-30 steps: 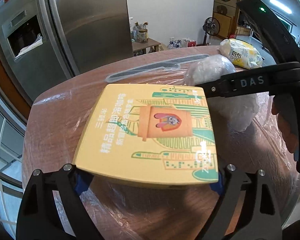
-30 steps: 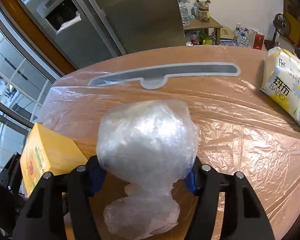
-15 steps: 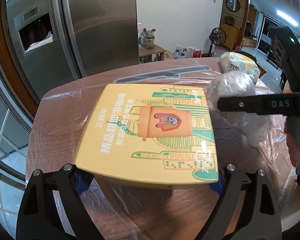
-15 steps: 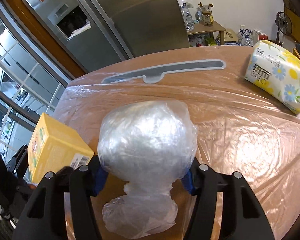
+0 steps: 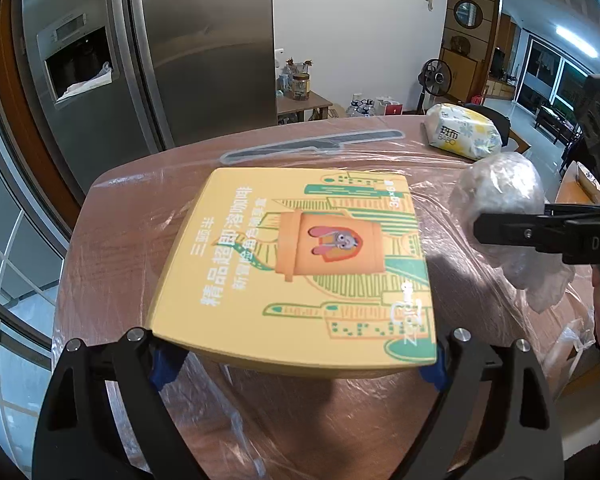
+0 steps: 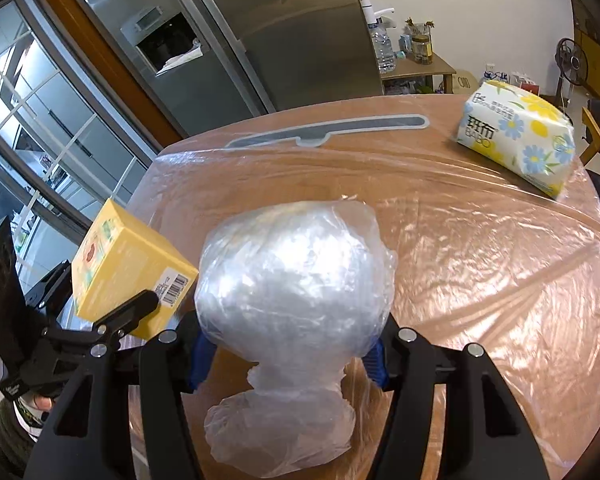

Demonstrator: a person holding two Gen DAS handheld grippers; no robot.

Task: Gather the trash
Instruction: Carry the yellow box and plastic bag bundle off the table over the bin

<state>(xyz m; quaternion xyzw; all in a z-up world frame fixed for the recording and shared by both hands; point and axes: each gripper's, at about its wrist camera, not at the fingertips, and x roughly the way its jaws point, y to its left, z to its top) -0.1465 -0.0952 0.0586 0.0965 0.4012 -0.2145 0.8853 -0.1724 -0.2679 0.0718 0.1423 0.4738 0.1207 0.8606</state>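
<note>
My left gripper (image 5: pixel 296 360) is shut on a flat yellow coffee box (image 5: pixel 300 264) and holds it above the table. The box (image 6: pixel 124 276) also shows at the left of the right wrist view, with the left gripper's finger (image 6: pixel 128 312) across it. My right gripper (image 6: pixel 288 356) is shut on a ball of crumpled clear plastic wrap (image 6: pixel 296 280), lifted off the table. In the left wrist view the plastic ball (image 5: pixel 500 192) hangs at the right, clamped by the right gripper's finger (image 5: pixel 540 232).
The round brown table (image 6: pixel 480 280) is covered with clear film. A pack of flowered tissues (image 6: pixel 516 136) lies at the far right. A long grey plastic strip (image 6: pixel 328 132) lies at the far edge. A steel fridge (image 5: pixel 160 52) stands behind the table.
Both grippers have risen and drawn back from the table with their loads. The plastic ball has moved to the right, away from the box.
</note>
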